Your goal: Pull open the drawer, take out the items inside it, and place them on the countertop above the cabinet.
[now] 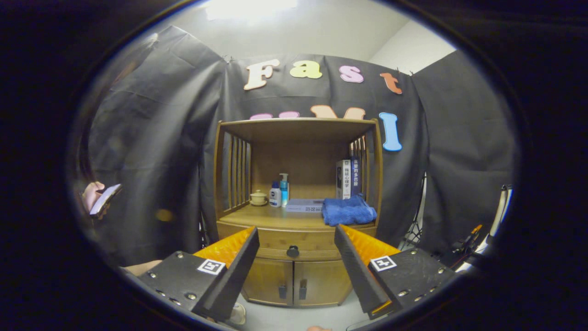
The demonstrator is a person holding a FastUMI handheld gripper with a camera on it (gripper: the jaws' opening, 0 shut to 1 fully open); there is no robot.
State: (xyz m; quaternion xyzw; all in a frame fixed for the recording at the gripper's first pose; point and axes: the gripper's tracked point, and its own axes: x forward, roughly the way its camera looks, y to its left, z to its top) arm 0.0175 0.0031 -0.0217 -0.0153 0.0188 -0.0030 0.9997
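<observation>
Drawer knob (292,251) sits dead ahead, framed between the gripper (296,241) fingers, which are spread wide, still well short of it.

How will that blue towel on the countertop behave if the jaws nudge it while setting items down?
The blue towel looks soft and loosely folded, so it would probably bunch or slide, not tip. It overhangs the countertop edge, so a push might drag it off. The gripper is open, short of the drawer knob.
</observation>
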